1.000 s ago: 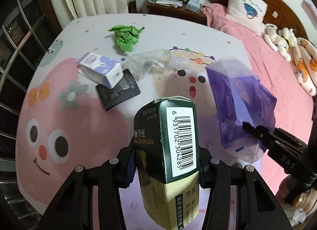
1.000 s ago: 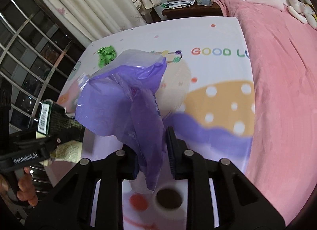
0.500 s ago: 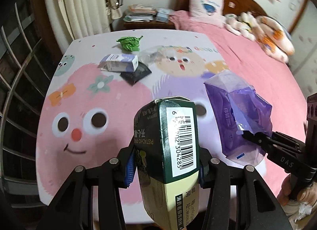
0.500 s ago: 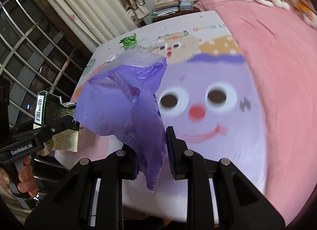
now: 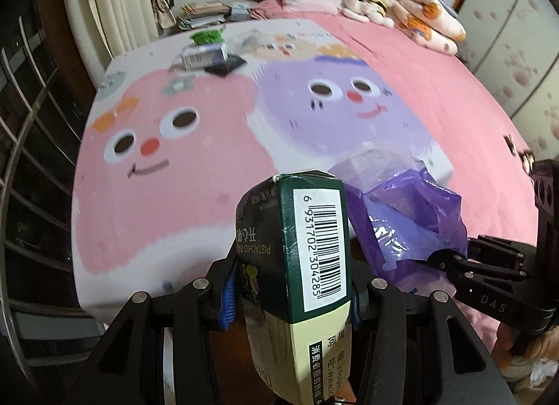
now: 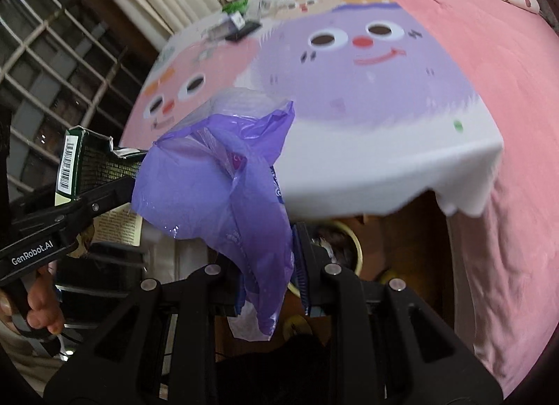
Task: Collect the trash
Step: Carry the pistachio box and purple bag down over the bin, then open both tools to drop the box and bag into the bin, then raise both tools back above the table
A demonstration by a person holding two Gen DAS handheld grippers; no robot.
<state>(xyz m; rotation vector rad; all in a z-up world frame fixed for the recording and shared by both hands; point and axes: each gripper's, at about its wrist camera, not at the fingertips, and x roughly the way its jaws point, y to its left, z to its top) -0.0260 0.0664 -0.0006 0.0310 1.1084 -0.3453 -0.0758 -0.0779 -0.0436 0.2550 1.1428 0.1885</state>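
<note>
Left gripper (image 5: 290, 295): jaws closed on the green box (image 5: 307, 251), held off the near edge of the table (image 5: 181, 230).
Right gripper (image 6: 267, 267): jaws pinch the purple bag (image 6: 223, 192), just beside the box.
Far edge: small carton (image 5: 204, 56), green wrapper (image 5: 206, 36).

My left gripper (image 5: 290, 295) is clamped on the green carton (image 5: 307, 248), held upright. My right gripper (image 6: 267, 267) is pinched on the purple bag (image 6: 223, 192). Both are raised side by side; my left hand (image 6: 35, 307) wraps its handle.
</note>
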